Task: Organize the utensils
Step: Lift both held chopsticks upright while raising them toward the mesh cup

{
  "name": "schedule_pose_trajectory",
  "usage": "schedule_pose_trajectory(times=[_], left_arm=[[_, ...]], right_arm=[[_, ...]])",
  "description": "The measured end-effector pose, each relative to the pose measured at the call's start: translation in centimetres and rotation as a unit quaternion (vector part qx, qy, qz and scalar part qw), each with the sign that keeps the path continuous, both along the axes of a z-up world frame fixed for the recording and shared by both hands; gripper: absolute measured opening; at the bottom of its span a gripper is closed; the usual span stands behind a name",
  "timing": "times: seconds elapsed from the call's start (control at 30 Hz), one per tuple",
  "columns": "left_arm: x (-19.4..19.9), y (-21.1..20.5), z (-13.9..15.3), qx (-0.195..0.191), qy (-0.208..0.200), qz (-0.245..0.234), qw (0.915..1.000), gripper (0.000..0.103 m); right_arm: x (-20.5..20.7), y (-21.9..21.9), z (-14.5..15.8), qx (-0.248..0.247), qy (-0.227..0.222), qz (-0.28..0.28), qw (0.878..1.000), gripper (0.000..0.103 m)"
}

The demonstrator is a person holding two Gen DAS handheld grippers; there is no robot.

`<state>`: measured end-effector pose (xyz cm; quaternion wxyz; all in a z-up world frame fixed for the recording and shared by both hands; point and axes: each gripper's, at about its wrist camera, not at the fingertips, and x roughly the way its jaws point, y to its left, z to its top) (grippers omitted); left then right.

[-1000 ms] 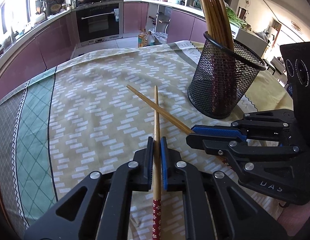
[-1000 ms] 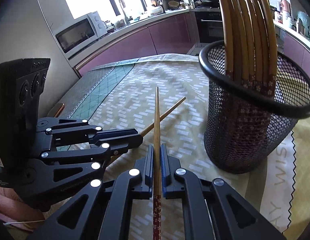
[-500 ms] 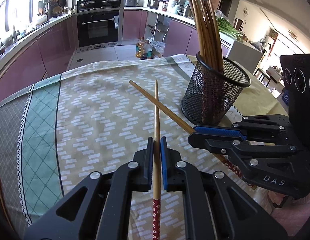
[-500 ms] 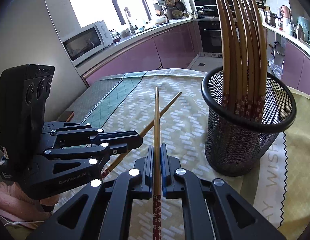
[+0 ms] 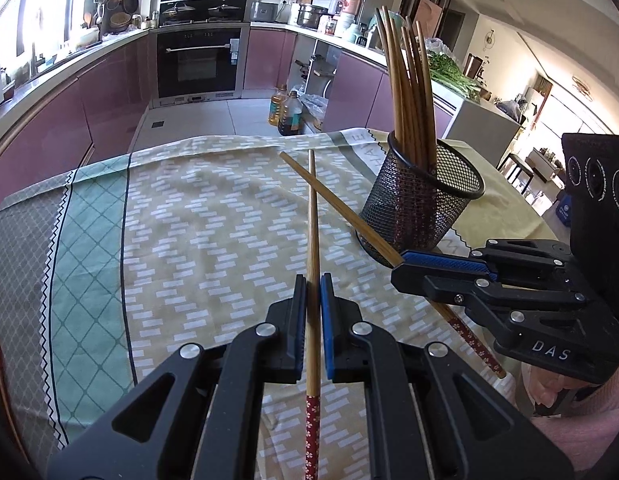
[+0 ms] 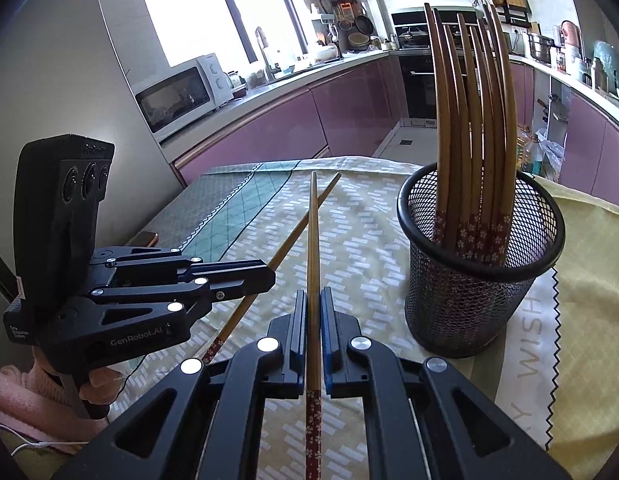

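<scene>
My left gripper [image 5: 313,280]: clamped on one wooden chopstick [image 5: 312,240], red flowered end toward me, tip forward and raised off the tablecloth [image 5: 197,248]. My right gripper [image 6: 313,296]: clamped likewise on a second chopstick [image 6: 312,248], same flowered end trailing back. The two sticks cross near their tips in both views; whether they touch there I cannot tell. Mesh cup [image 6: 481,264]: black wire, upright on the cloth, to the right of both held sticks, holding a bundle of matching chopsticks [image 6: 469,120] tips up, flowered ends down. Open room: bare patterned cloth ahead and to the left of the sticks, running to the far table edge; kitchen floor [image 5: 205,120] beyond that edge, then purple cabinets and an oven [image 5: 201,60]. A phone [image 6: 143,239] lies near the left edge of the cloth. Writing: "DAS" on the right gripper's body in the left view; "GenRobot.AI" on the left gripper's body in the right view; "WISH" printed along the cloth border near the cup. Pink sleeves show behind both gripper handles.
</scene>
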<state>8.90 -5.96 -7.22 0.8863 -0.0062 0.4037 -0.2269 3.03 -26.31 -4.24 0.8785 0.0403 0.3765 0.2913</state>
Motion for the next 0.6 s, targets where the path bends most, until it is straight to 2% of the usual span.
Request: schedule_pose_trajectory(times=[0.6], left_arm=[[-0.7,0.6,1.4,-0.026,-0.003,-0.011,0.9996,0.008]], right_arm=[[-1.0,-0.7,0.6,0.003,-0.016,0.009,1.000,0.006]])
